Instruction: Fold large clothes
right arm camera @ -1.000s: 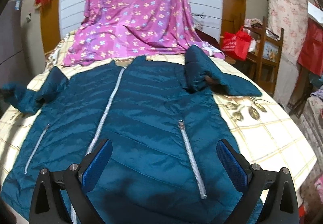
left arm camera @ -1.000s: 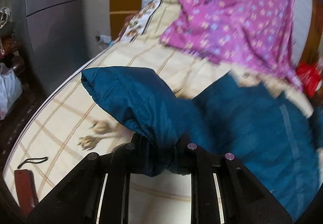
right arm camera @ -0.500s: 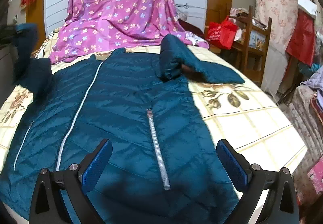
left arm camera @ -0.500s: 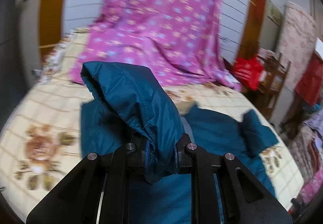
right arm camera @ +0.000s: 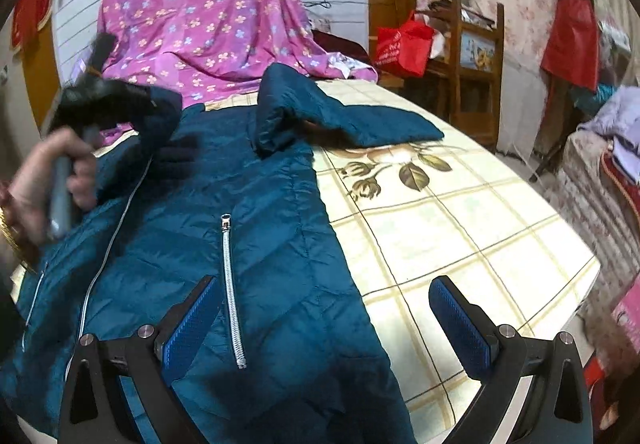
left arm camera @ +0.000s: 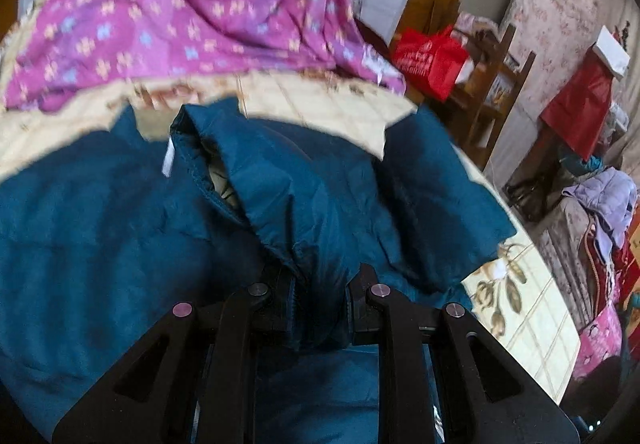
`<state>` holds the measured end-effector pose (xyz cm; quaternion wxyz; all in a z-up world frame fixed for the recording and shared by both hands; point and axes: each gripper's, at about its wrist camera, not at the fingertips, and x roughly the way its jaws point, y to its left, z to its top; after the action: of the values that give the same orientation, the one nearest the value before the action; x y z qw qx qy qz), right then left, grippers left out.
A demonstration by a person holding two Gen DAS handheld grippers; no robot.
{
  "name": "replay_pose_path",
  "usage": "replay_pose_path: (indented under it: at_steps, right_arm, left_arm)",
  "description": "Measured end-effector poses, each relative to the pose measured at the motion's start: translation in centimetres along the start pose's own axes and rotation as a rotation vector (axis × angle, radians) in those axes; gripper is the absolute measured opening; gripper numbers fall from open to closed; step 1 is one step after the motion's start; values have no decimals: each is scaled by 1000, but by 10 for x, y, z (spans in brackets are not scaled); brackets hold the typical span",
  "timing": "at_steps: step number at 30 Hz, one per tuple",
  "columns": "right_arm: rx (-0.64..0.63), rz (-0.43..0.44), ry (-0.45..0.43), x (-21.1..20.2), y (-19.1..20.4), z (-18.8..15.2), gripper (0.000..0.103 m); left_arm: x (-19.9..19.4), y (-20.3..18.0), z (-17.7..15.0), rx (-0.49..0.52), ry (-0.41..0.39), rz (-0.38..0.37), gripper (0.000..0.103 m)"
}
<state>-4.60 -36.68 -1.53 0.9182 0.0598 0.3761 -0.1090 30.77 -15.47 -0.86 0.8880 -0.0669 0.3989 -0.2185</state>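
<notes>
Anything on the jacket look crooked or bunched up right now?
Yes: the far sleeve is doubled over near the shoulder, its cuff end bunched on the jacket instead of lying flat. The other sleeve is raised, pinched in the left tongs.

One teal jacket (right arm camera: 224, 203) lay on the bed, with two sleeves (right arm camera: 340, 115) and three zippers (right arm camera: 230, 284) showing. One purple flowered sheet (right arm camera: 200, 3). One red bag (right arm camera: 404, 43). One wooden chair (right arm camera: 476, 55). Two grippers: left (left arm camera: 320, 308), right (right arm camera: 324, 328). One hand (right arm camera: 44, 179) seen.
</notes>
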Motion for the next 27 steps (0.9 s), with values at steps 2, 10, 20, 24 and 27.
replay_pose_path:
  at_steps: [2,10,20,24,27]
  right_arm:
    - [10,9,9,3,-2,0,102]
    - [17,26,25,9,-1,-2,102]
    - [14,-1,2,5,8,1,102]
    - [-1,7,-30,-3,23,3,102]
    - [-26,18,-59,-8,39,5,102]
  left_arm:
    - [16,-1,-8,-9,28,-3,17]
    - [37,-7,-27,-44,79,-85,69]
    - [-9,6,-53,-88,139,-98,69]
    - [-60,29,-76,-118,128,-20,69]
    - [-108,51,-92,-161,91,44,69]
